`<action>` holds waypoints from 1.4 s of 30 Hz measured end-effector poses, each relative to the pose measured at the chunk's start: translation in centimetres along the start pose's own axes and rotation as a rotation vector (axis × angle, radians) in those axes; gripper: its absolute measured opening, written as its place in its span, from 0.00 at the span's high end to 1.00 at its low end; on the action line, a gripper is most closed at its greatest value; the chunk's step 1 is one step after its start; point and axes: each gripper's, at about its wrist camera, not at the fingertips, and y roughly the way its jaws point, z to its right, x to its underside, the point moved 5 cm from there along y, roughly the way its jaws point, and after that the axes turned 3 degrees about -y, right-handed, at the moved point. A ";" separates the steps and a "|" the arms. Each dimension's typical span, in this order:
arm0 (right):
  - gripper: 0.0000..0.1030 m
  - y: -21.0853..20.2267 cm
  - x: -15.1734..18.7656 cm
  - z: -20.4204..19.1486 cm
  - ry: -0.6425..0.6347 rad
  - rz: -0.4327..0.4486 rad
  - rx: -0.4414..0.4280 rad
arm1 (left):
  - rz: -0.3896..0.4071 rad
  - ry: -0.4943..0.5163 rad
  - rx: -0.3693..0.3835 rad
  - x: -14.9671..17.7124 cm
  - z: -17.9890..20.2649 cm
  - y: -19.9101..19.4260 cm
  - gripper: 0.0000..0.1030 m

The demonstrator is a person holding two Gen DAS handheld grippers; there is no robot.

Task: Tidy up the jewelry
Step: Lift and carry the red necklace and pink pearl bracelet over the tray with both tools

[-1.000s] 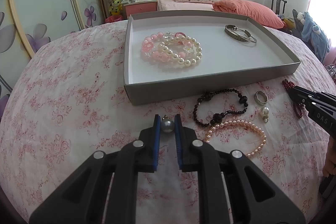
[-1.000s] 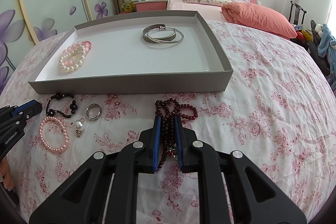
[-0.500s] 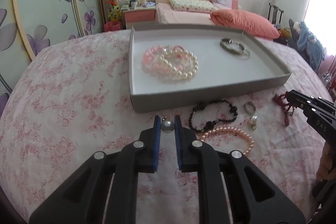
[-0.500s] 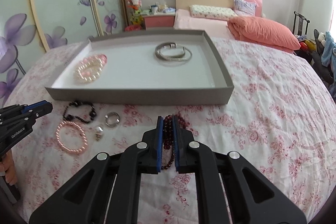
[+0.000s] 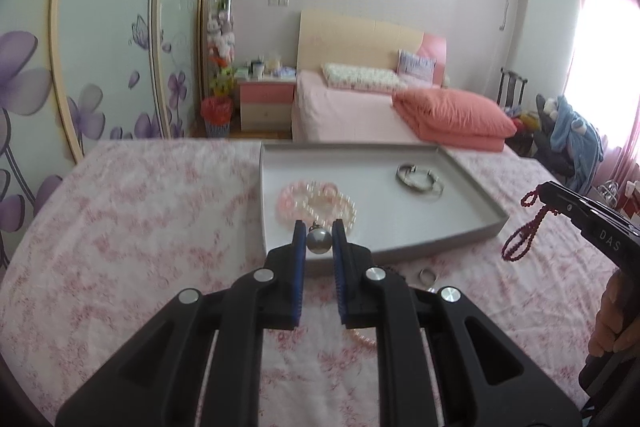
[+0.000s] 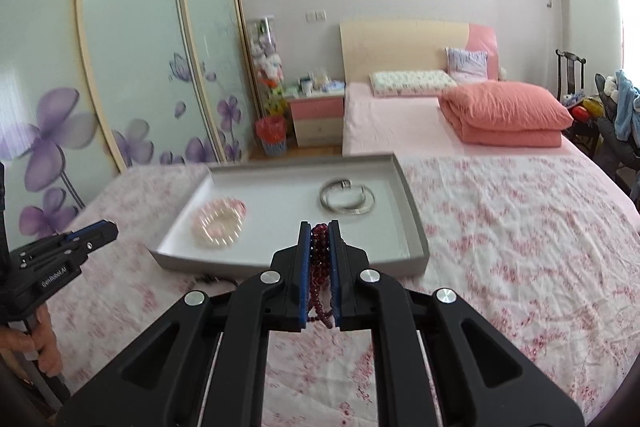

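My left gripper [image 5: 319, 231] is shut on a grey pearl earring [image 5: 319, 239], held in the air in front of the grey tray [image 5: 472, 231]. My right gripper [image 6: 319, 233] is shut on a dark red bead bracelet [image 6: 319, 267], whose loops hang below the tips [image 5: 524, 235]. Inside the tray lie pink and white pearl bracelets [image 5: 316, 205] [image 6: 219, 223] and silver bangles [image 5: 420, 179] [image 6: 347, 197]. A silver ring [image 5: 426, 274] and part of a pink pearl strand [image 5: 362, 339] lie on the bedspread below the left gripper.
The floral pink bedspread [image 6: 520, 227] spreads wide to the right and left of the tray. A hand [image 5: 612, 319] holds the right gripper's handle; another hand [image 6: 40, 339] holds the left one. A second bed [image 6: 400, 123] and wardrobe doors [image 6: 140, 67] stand beyond.
Both grippers rose off the bedspread, lifting the pearl earring and the red bead bracelet clear of it, and tilted up, so the tray and loose jewelry now sit lower in view.
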 end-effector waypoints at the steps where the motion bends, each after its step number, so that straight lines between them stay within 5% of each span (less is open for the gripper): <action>1: 0.91 -0.2 -0.2 -0.1 -0.001 0.010 -0.001 | 0.016 0.002 0.003 -0.3 0.3 -0.4 0.87; 27: 0.91 0.6 -5.4 -1.9 -0.041 0.163 -0.020 | 0.094 0.024 0.021 -4.1 2.6 0.9 0.87; 42: 0.91 8.8 -4.4 -0.7 0.003 0.039 -0.016 | 0.011 0.023 -0.002 -4.8 2.5 8.9 0.87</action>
